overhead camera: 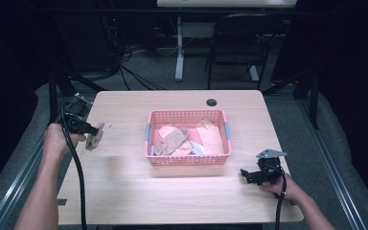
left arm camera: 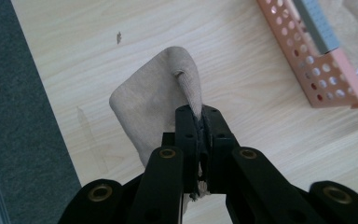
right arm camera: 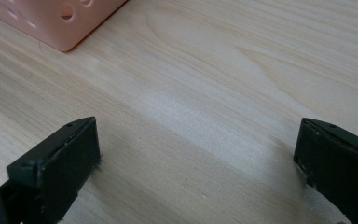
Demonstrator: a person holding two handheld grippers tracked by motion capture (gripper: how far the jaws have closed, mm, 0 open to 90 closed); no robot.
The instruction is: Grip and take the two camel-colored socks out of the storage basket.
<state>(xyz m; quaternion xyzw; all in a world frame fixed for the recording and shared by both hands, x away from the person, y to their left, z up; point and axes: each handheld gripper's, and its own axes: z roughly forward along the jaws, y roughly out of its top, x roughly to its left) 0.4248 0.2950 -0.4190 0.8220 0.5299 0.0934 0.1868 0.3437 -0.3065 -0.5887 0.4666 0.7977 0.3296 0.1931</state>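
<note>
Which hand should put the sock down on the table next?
The left. Its gripper is already shut on the beige sock, which hangs over bare table left of the pink basket. The right gripper rests open and empty far off.

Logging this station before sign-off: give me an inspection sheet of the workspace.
Surface: light wood table, small dark mark near its left edge.
Job's things: beige sock pinched in the left gripper above the table; pink basket mid-table holds more beige socks.
Clutter: nothing seen.
Grippers: left shut on the sock; right gripper low over bare wood, jaws wide apart, nothing between them.
Cables: black cable trails from the left gripper; more lie on the floor behind.
Surroundings: dark chair, grey floor.
</note>
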